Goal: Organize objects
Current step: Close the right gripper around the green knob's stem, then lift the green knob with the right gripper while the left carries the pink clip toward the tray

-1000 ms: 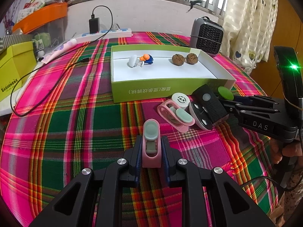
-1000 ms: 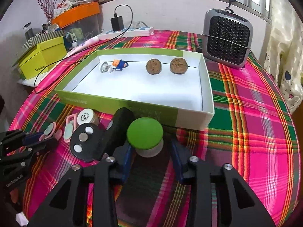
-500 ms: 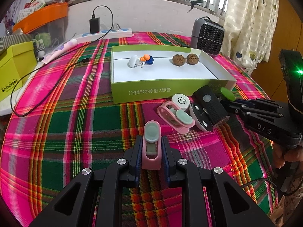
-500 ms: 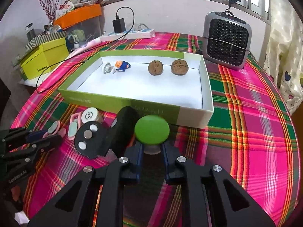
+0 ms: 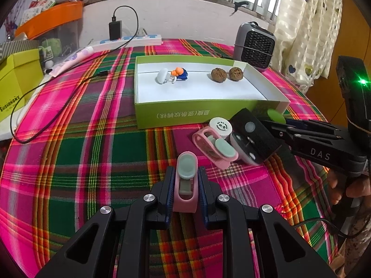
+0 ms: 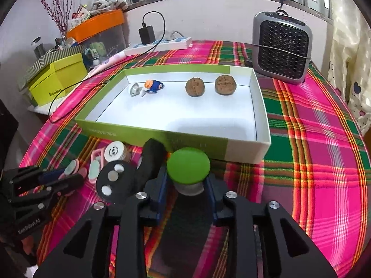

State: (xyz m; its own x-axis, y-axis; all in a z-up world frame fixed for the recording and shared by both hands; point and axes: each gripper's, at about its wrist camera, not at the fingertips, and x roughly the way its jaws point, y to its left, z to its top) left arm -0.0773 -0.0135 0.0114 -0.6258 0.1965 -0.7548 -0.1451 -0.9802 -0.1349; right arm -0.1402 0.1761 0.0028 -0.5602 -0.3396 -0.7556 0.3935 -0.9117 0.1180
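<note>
Claws both loaded: left claw (image 5: 185, 191) clamped on pink clip (image 5: 186, 181), right claw (image 6: 187, 183) pinching green-capped knob (image 6: 188, 165), likely bound for green box (image 6: 259, 106).

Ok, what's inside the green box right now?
In the green box: two walnuts, an orange-and-blue figure and a small white piece. Its near wall hides the floor strip behind it.

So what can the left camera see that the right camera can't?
Only the left wrist view shows the pink clip pinched in the left gripper from above, and the curtain. Only the right wrist view shows the white base under the green cap in the right gripper. Both show the box with two walnuts.
</note>
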